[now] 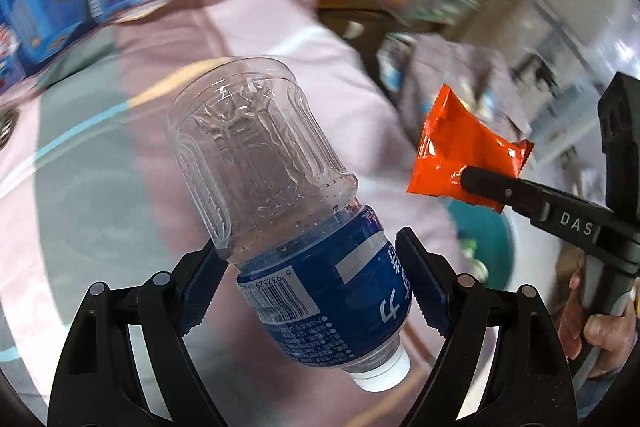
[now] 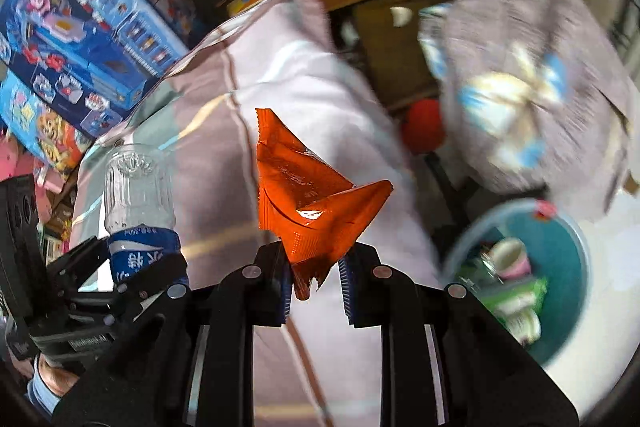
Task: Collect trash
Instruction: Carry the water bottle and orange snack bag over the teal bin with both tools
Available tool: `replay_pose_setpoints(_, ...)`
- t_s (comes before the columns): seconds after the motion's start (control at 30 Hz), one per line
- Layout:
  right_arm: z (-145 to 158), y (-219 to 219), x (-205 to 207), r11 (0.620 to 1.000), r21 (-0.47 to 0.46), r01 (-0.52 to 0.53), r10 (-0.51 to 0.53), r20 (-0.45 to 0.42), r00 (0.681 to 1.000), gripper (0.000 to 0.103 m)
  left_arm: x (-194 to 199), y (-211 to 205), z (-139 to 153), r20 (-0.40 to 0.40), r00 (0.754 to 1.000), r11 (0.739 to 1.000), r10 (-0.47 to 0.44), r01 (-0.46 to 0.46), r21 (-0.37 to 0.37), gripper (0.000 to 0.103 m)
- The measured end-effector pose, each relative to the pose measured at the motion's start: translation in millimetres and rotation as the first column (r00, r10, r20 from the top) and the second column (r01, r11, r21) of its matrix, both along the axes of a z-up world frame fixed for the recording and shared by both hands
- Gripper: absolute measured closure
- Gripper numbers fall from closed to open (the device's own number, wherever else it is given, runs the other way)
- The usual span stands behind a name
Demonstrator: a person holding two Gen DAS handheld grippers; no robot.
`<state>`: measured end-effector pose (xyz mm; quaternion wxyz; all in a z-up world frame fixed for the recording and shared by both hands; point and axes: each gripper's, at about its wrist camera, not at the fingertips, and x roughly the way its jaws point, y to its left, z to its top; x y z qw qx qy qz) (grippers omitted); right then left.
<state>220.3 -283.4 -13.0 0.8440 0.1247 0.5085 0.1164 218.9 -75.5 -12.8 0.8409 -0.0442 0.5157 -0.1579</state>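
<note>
A clear plastic bottle (image 1: pixel 260 155) with a blue label hangs in the air, base away from the camera and white cap toward it. My left gripper (image 1: pixel 312 259) is shut on the bottle, pads pressing the label from both sides. My right gripper (image 2: pixel 316 255) is shut on a crumpled orange wrapper (image 2: pixel 304 195), pinching its lower end. The left wrist view shows the same wrapper (image 1: pixel 452 155) at the right, clamped in the right gripper (image 1: pixel 466 179). In the right wrist view the bottle (image 2: pixel 136 183) and left gripper (image 2: pixel 140 255) are at the lower left.
A teal bin (image 2: pixel 568 267) holding cups and packets stands at the lower right. Pink and grey bedding (image 2: pixel 280 67) lies below both grippers. Blue toy boxes (image 2: pixel 80 27) lean at the left. A grey patterned bundle (image 2: pixel 540 87) and a red ball (image 2: pixel 424 131) sit at the right.
</note>
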Motion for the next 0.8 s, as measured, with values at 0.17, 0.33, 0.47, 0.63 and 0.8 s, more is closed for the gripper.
replay_pose_setpoints(0.17, 3, -68, -43, 0.994, 0.031, 0.106, -0.107, 0.021, 0.994, 0.084, -18, -57, 2, 0.003, 0.992, 0.992, -0.128, 0.128, 0.015, 0.019)
replay_pose_setpoints(0.33, 2, -130, -79, 0.974, 0.055, 0.221, -0.224, 0.045, 0.974, 0.084, -35, -114, -4, -0.013, 0.965, 0.964, -0.263, 0.263, 0.044, 0.019)
replay_pose_setpoints(0.47, -12, -165, -97, 0.956, 0.056, 0.288, -0.29, 0.033, 0.957, 0.084, -40, -154, -16, -0.043, 0.942, 0.94, -0.332, 0.334, 0.074, 0.019)
replay_pose_setpoints(0.63, -38, -194, -108, 0.939, 0.085, 0.334, -0.334, -0.014, 0.943, 0.084, -39, -206, -37, -0.087, 0.908, 0.904, -0.41, 0.417, 0.098, 0.019)
replay_pose_setpoints(0.8, -55, -219, -113, 0.922, 0.101, 0.373, -0.37, -0.052, 0.928, 0.084, -40, -252, -58, -0.132, 0.863, 0.858, -0.487, 0.501, 0.114, 0.019)
